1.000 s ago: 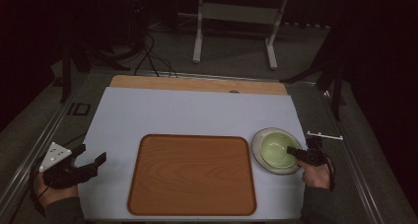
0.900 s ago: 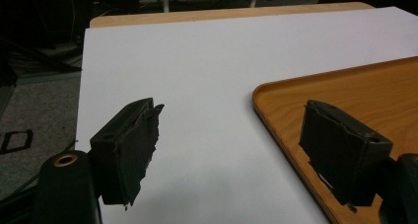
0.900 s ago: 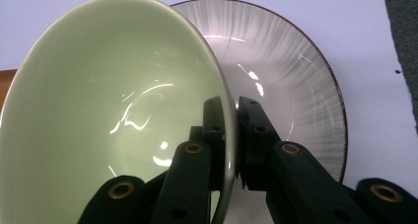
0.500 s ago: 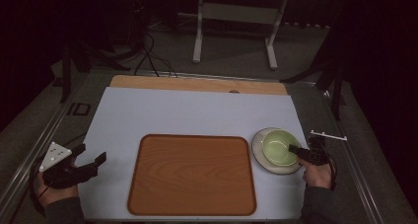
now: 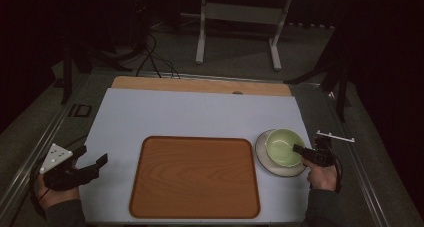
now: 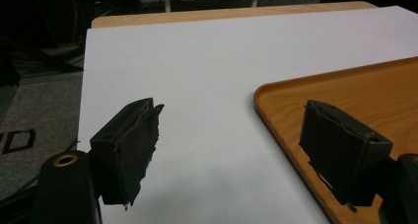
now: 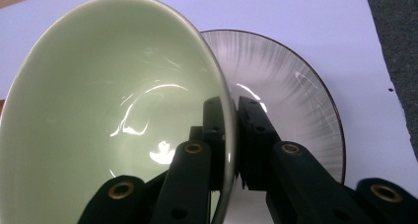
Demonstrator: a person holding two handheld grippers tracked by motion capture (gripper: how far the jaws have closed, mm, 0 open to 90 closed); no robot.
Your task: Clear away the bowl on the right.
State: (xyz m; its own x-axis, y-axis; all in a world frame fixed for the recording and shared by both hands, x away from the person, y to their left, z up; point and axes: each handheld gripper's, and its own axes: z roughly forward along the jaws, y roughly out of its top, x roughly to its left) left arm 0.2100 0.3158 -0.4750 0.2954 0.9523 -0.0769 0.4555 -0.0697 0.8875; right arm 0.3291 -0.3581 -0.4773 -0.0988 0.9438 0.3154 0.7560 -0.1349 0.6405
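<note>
A pale green bowl [image 5: 281,146] sits tilted on a white ribbed plate [image 5: 265,159] at the table's right. My right gripper [image 5: 299,149] is shut on the bowl's near rim, one jaw inside and one outside. In the right gripper view the green bowl [image 7: 108,110] rises left of the jaws, with the plate [image 7: 291,105] behind it and the right gripper [image 7: 231,116] pinching the rim. A brown wooden tray [image 5: 195,176] lies at the table's middle front. My left gripper [image 5: 102,162] stands open at the left, off the tray. In the left gripper view the left gripper [image 6: 229,135] is open above the tray's corner [image 6: 345,91].
The white table top [image 5: 200,114] has a wooden strip along its far edge [image 5: 200,85]. A white stand [image 5: 237,17] and cables [image 5: 150,57] are on the floor beyond. A small white bracket [image 5: 335,136] lies just off the table's right side.
The right gripper has closed on the bowl's rim and tipped the bowl up on the plate. The left gripper has not moved.
</note>
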